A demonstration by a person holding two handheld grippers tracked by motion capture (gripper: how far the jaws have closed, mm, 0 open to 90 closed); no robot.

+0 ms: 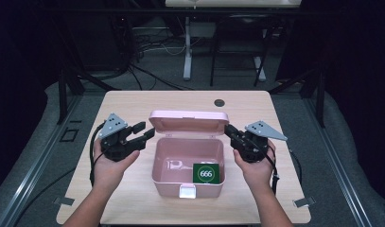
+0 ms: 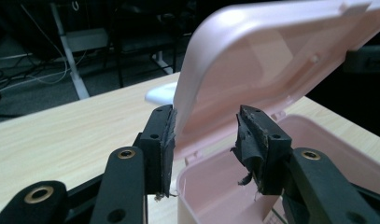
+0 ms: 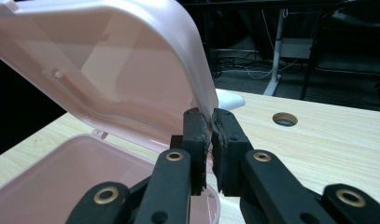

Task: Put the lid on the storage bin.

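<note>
Pink box (image 1: 188, 163) lid (image 1: 188, 121) upright, long axis left-right, right gripper (image 1: 231, 132) pinching its edge.

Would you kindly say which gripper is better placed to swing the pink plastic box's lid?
Probably the right gripper: its jaws are shut on the pink plastic lid edge, while the left gripper stands open around it.

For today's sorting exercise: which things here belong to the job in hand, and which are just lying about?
In the job:
pink box
its raised lid
right tool, shut on the lid's edge
left tool, open at the lid

Lying about:
green 666 card inside the box
table hole
</note>
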